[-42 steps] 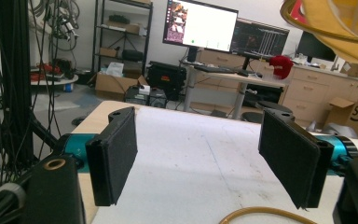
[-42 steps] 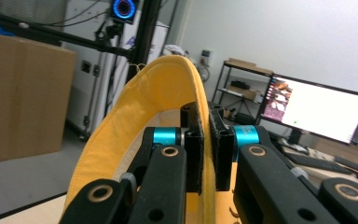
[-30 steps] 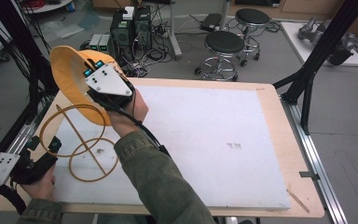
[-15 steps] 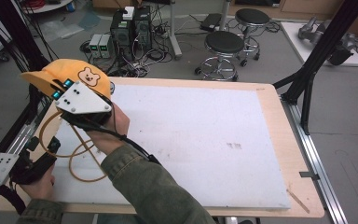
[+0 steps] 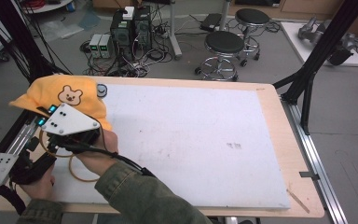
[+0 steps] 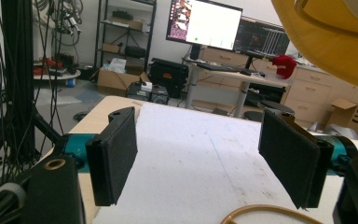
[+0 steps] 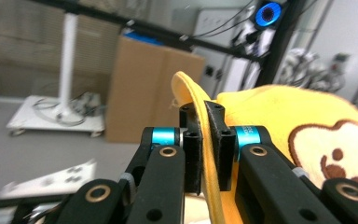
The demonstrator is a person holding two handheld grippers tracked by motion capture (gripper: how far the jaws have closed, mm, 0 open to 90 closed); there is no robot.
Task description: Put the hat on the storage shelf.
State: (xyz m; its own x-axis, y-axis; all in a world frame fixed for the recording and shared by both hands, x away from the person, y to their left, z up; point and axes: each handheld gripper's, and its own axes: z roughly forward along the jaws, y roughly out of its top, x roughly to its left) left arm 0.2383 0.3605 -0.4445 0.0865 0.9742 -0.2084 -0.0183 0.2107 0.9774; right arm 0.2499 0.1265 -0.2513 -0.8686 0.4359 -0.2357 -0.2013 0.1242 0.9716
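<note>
Right gripper (image 7: 204,140) clamped on brim of soft yellow bear-face cap (image 5: 70,95), left gripper (image 6: 205,163) agape, empty; recommended: lower cap level over tan wire ring stand (image 5: 81,170), unsnagged.

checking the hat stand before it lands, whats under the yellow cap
Under the yellow cap, pinched at its brim by the right gripper, wooden hoops of a wire-like stand show on the white mat. The stand's top is hidden by cap, gripper and hand.

Two stools (image 5: 223,44) stand beyond the table (image 5: 270,154).
</note>
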